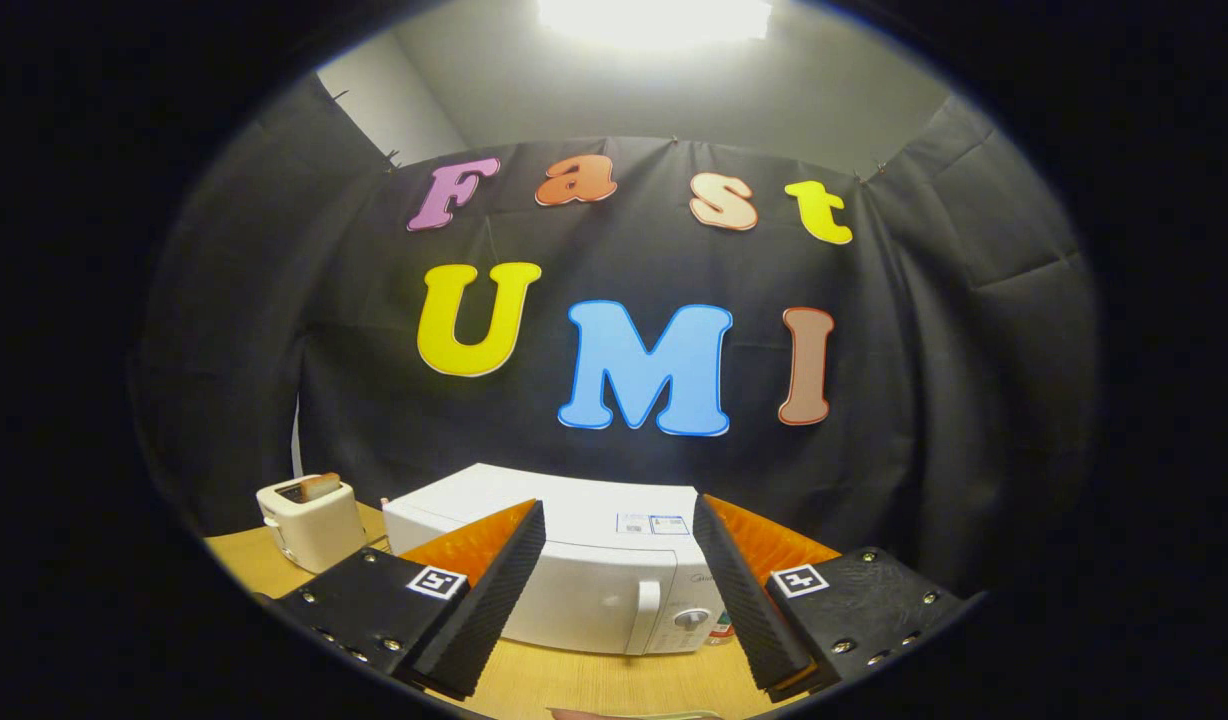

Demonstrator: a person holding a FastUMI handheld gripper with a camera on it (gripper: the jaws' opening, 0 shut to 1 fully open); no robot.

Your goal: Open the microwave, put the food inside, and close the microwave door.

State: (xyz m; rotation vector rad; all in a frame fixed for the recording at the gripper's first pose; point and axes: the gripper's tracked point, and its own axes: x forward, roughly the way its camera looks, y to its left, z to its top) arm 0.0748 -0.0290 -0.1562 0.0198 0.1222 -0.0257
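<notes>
hand-held gripper [619, 560] open, empty | boxy glossy microwave [584, 575] beyond, door closed

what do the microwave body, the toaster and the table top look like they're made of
Microwave: beyond the open gripper, body looks like white painted sheet metal, smooth and satin, with flat panels and crisp edges; its handle is probably plastic.
Toaster: likely cream plastic, with rounded corners and a soft sheen.
Table: light wood or wood-look laminate; fine straight grain shows, but which of the two is unclear.

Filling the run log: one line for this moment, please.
gripper: open, empty | white microwave: beyond gripper, door closed | cream toaster: beside microwave | stage: approach
</notes>
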